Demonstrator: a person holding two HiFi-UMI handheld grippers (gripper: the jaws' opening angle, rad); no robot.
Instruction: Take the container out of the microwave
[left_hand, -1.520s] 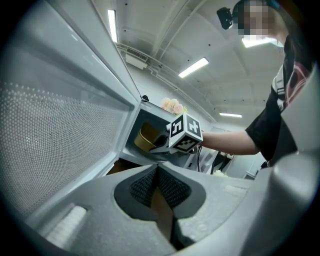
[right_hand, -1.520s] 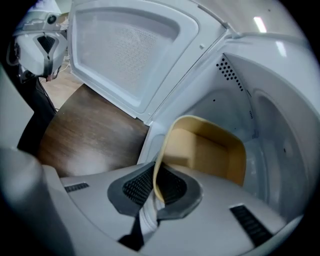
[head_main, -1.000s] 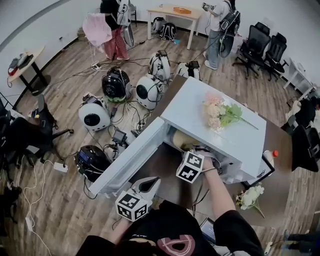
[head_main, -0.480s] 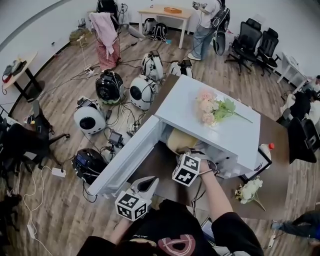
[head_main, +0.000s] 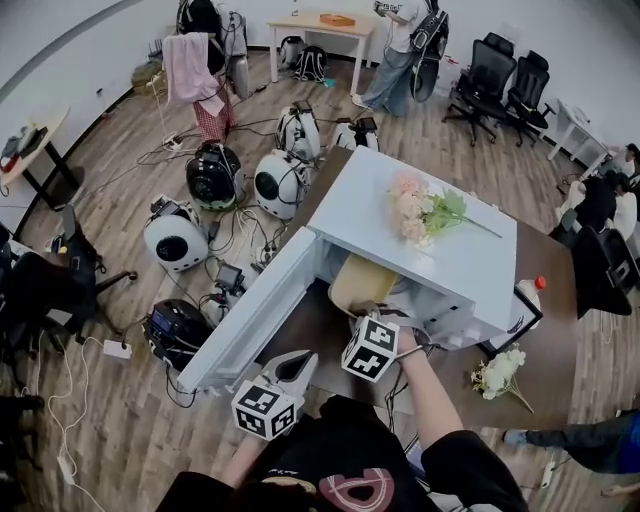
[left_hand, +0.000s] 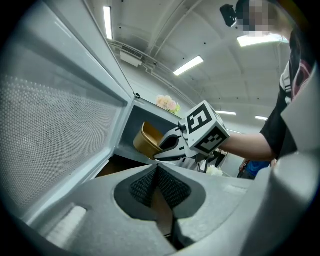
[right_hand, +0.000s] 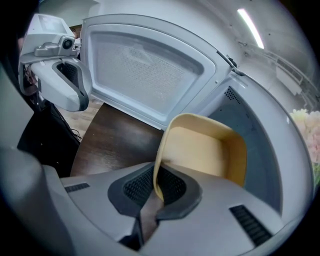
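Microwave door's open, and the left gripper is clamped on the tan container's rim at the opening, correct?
No: it is the right gripper that is clamped on the tan container by its rim, as the right gripper view shows. The microwave door is open.

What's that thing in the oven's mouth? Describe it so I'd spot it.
Find the white microwave on the dark table, its door swung open. At its opening is the container, tilted, its rim pinched by the right tool. It is the only tan, empty tub there.

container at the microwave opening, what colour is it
The container is plain pale yellow, clearest in the right gripper view.
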